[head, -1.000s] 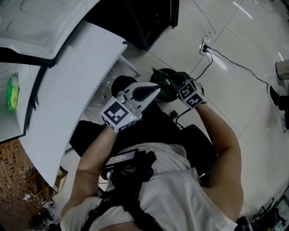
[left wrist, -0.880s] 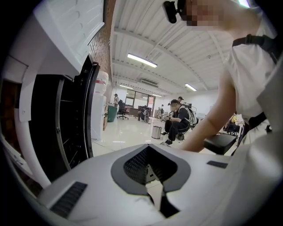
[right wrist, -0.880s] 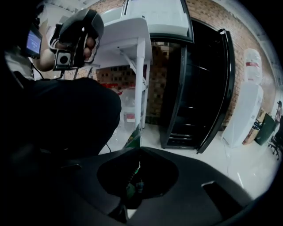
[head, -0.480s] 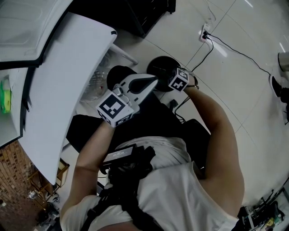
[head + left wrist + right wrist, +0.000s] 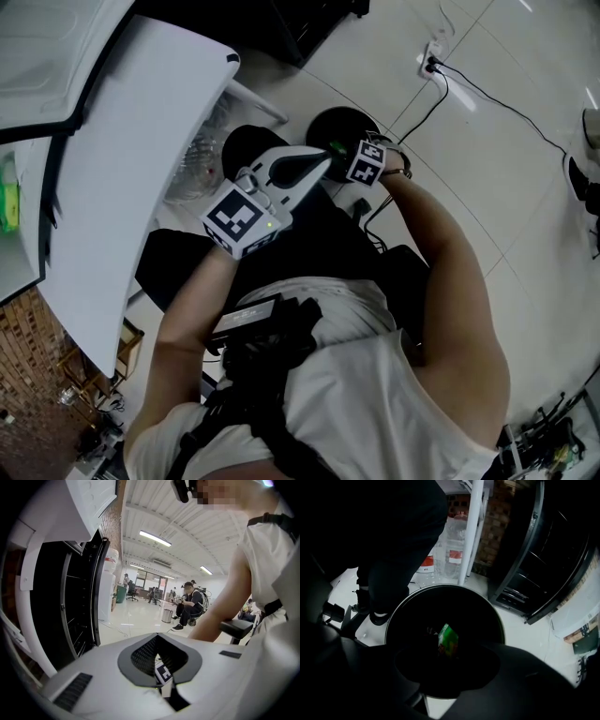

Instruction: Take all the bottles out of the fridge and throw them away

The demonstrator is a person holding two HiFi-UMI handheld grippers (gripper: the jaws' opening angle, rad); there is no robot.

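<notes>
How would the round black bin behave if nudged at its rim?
The black bin is wide-mouthed and sits flat on the glossy floor, so it probably won't tip. Only a green-labelled bottle shows inside, so it's likely light and may slide.

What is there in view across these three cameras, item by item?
bin: one, black, round, on the floor.
bottle: one, green label, within the bin's opening.
table: one, white, at the person's left.
water bottles: two, clear with red labels, on the floor by the table's leg.
fridge: one, black with wire shelves, past the table.
socket with cable: one, white with black cable, on the floor.
seated person: one, dark clothes, far across the room.
left gripper: one, white, shut and empty, pointing toward the bin.
right gripper: one, dark, above the bin; jaws have just been opening, bottle visible between them, unheld.
</notes>
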